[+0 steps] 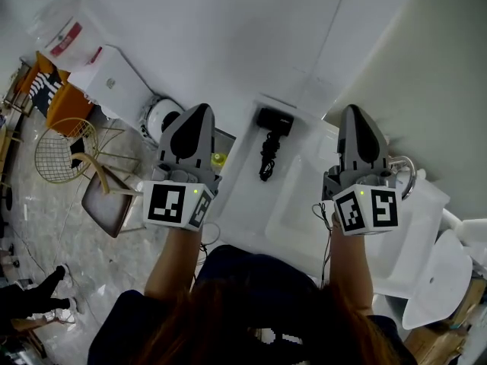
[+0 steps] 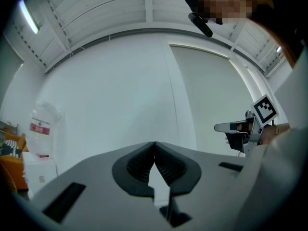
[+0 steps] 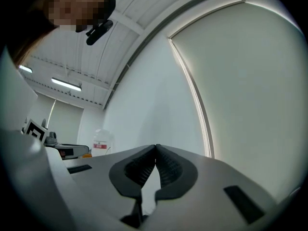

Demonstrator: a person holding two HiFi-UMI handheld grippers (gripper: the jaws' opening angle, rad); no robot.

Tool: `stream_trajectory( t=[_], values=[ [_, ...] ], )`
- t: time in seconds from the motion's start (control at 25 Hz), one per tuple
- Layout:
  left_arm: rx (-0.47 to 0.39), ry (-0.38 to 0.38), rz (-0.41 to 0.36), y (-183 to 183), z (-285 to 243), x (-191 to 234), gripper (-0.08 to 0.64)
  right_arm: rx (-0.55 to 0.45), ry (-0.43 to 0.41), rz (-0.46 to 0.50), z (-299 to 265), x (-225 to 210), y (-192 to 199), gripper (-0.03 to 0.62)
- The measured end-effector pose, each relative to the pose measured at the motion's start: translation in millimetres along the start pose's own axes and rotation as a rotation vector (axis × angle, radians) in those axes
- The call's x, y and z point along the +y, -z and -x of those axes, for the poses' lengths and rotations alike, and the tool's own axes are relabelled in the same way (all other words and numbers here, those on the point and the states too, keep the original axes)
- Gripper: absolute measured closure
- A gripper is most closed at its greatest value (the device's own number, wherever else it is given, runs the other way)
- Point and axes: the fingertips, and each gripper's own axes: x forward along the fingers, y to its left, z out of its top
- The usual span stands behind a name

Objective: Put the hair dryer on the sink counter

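Matte black hair dryer [image 1: 269,125] with bunched cord, lying on the smooth white table [image 1: 242,175] between the two pairs of jaws, left gripper [image 1: 204,110] and right gripper [image 1: 354,112] raised side by side facing the blank wall, ribbed dark jaws pressed together, empty

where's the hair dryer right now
In the head view, the black hair dryer lies on the white sink counter, just left of the white basin, with its black cord bunched on its near side.
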Motion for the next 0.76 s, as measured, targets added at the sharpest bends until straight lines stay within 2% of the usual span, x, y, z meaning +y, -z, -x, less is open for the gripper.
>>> stream_trajectory(
  t=[0.24, 0.52, 0.76],
  values=[
    [-0.016, 0.001, -0.010, -10.7, 5.5, -5.4, 0.541, -0.031, 0.017, 0.008, 14.3, -2.3, -18.0, 0.577],
    [-0.031, 0.003, -0.013, -17.8, 10.9, -8.9, 0.541, -0.034, 0.032, 0.014, 23.2, -2.5, -21.6, 0.577],
    [-0.044, 0.006, -0.014, -22.6, 14.1, -12.5, 0.541, 0.006, 0.059, -0.078, 28.6, -14.6, -17.7, 0.577]
  ],
)
